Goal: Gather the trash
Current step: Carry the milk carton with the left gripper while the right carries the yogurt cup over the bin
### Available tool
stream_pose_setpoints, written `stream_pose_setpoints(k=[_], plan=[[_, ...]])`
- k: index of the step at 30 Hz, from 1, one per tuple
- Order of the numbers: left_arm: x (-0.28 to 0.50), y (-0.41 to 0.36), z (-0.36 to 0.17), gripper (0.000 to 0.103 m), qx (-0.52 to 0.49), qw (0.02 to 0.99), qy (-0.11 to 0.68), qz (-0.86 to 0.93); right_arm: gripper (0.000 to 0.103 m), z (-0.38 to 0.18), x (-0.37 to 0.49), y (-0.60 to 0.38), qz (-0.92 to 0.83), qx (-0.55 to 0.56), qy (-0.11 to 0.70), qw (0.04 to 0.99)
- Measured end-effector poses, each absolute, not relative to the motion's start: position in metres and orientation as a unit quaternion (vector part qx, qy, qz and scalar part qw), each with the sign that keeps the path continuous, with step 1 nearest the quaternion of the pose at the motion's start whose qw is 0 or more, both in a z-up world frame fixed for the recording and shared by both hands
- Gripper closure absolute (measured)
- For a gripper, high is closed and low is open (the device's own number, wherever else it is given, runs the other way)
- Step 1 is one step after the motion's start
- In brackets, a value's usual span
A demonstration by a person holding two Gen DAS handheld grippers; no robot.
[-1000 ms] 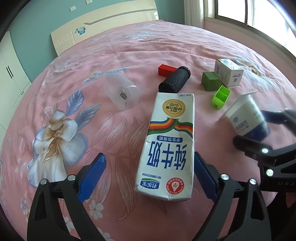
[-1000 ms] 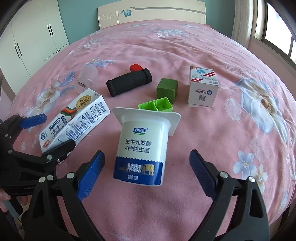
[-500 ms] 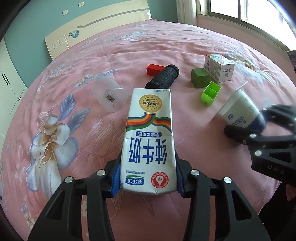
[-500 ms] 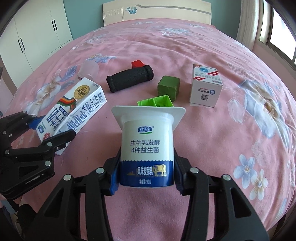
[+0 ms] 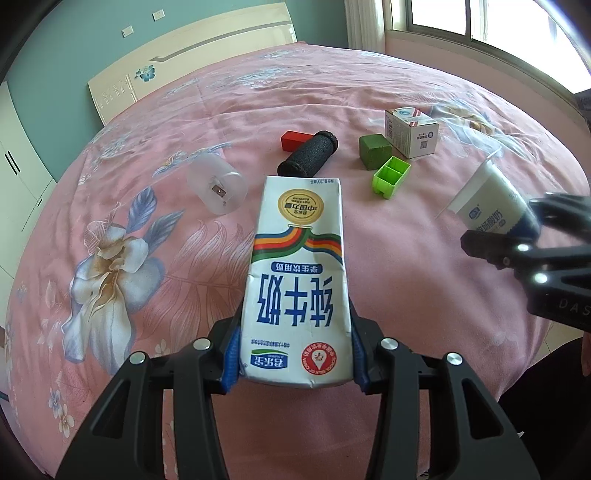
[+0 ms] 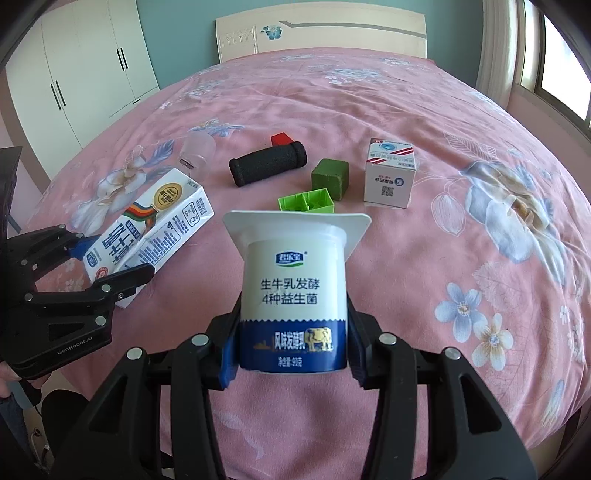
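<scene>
My left gripper (image 5: 295,360) is clamped on the lower end of a white milk carton (image 5: 297,273) printed with big blue characters 纯牛奶, a rainbow stripe, a gold round seal and a red "SCHOOL MILK OF CHINA" badge; the blue pads press both its sides and its far end points out over the pink floral bedspread (image 5: 110,221). My right gripper (image 6: 293,352) is closed on the navy base of a white plastic yogurt cup (image 6: 293,295) reading 生牛乳发酵 4种益生菌, with its square rim flared away from me.

Ahead on the bedspread lie a frosted clear plastic cup (image 5: 218,188) on its side, a black foam roller (image 5: 308,158) with a small red block (image 5: 293,140) just behind it, a dark green cube (image 5: 375,151), a bright green two-compartment plastic tray (image 5: 391,177) and a small white cardboard box (image 5: 412,133) with a QR code. A cream headboard (image 6: 321,35) and white wardrobe doors (image 6: 88,70) stand beyond.
</scene>
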State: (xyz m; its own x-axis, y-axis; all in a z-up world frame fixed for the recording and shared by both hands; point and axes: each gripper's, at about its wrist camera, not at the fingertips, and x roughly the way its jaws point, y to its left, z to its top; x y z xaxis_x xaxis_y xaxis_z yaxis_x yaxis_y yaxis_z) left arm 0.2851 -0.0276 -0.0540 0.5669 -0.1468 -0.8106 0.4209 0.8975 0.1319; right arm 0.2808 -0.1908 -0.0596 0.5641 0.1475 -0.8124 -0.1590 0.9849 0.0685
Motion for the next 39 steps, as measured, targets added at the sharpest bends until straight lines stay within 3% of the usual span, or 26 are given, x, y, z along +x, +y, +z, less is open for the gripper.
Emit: stream_pose_setpoints(k=[24,39], plan=[[0.153,-0.048,-0.045,0.054,0.173,0.863,0.433,-0.196,0.056,-0.035,0.151,-0.191,0.122,-0.022,0.448,0.886],[0.088,-0.047,-0.086,0.054,0.181,0.842,0.465,-0.204,0.056,-0.057,0.070,-0.205,0.129,-0.038,0.468,0.873]])
